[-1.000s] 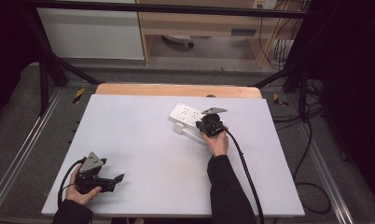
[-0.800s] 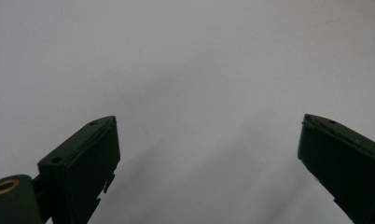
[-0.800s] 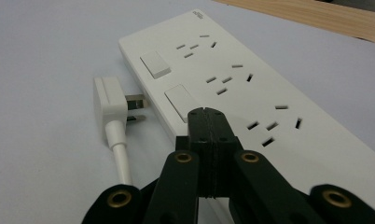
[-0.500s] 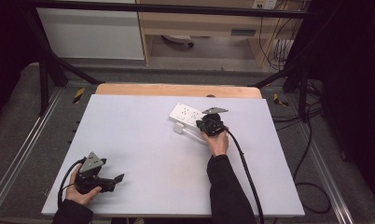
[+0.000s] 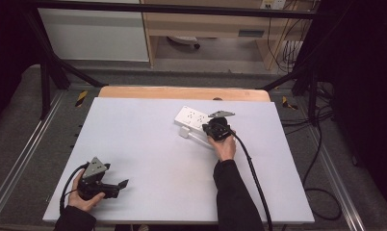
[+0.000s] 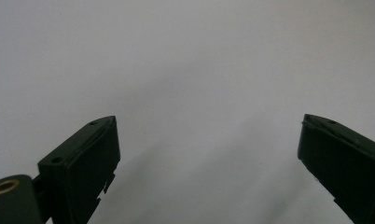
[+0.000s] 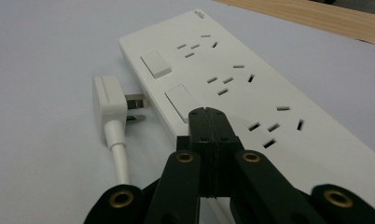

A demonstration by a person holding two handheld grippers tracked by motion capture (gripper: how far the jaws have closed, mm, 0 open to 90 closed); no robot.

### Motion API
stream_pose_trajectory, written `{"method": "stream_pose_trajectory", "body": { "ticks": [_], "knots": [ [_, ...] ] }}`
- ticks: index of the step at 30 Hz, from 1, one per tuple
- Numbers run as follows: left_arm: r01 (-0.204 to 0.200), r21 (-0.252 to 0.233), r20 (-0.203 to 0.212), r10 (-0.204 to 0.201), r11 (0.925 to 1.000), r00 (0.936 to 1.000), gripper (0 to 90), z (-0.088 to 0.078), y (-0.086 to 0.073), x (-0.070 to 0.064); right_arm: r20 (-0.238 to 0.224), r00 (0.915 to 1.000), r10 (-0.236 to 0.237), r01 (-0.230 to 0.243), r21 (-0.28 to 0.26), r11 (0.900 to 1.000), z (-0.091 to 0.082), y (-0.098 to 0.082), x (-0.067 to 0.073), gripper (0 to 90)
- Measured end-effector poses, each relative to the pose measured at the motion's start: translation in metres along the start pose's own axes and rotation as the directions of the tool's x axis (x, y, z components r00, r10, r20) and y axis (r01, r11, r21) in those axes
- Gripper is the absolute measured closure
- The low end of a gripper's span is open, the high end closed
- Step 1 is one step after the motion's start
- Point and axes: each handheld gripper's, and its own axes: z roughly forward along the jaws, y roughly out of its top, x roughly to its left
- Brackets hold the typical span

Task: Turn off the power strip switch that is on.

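A white power strip (image 7: 251, 88) with two rocker switches and several socket groups lies on the table; it also shows in the high view as the power strip (image 5: 194, 117). A white plug (image 7: 112, 100) with its prongs toward the strip rests beside it, its cord (image 7: 121, 161) running toward me. My right gripper (image 7: 209, 114) is shut, its tips over the strip next to the nearer switch (image 7: 180, 102); in the high view the right gripper (image 5: 215, 129) sits at the strip's near end. The left gripper (image 6: 209, 140) is open over bare table, seen at the front left as the left gripper (image 5: 115, 184).
The table (image 5: 148, 144) is a pale sheet with a wooden strip (image 5: 182, 93) along its far edge. Cables trail from both grippers, the right one running down along the forearm (image 5: 232, 192). Dark frame bars and floor cables surround the table.
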Motion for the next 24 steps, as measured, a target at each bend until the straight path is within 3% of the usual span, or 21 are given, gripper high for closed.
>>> {"method": "stream_pose_trajectory", "body": {
  "ticks": [10,12,15,24],
  "knots": [
    [-0.003,0.000,0.001,0.003,1.0000,1.0000,5.2,0.0001,0.0001,-0.0002,-0.005,1.0000,0.002,-0.002,-0.001,1.000,0.0011,-0.0006,-0.0005,90.0],
    [-0.003,0.000,0.001,0.003,1.0000,1.0000,5.2,-0.0001,0.0000,-0.0002,0.013,0.9999,-0.006,0.006,-0.005,1.000,0.0028,-0.0014,0.0001,90.0],
    [-0.001,-0.001,-0.001,0.001,1.0000,1.0000,5.2,-0.0004,-0.0002,0.0004,0.005,0.9999,0.015,-0.015,-0.017,1.000,0.0041,-0.0018,-0.0014,90.0],
    [-0.002,-0.003,-0.001,0.002,1.0000,1.0000,5.3,-0.0006,0.0001,0.0001,0.028,0.9995,-0.013,0.013,-0.002,1.000,0.0041,0.0001,0.0019,90.0]
  ]
}}
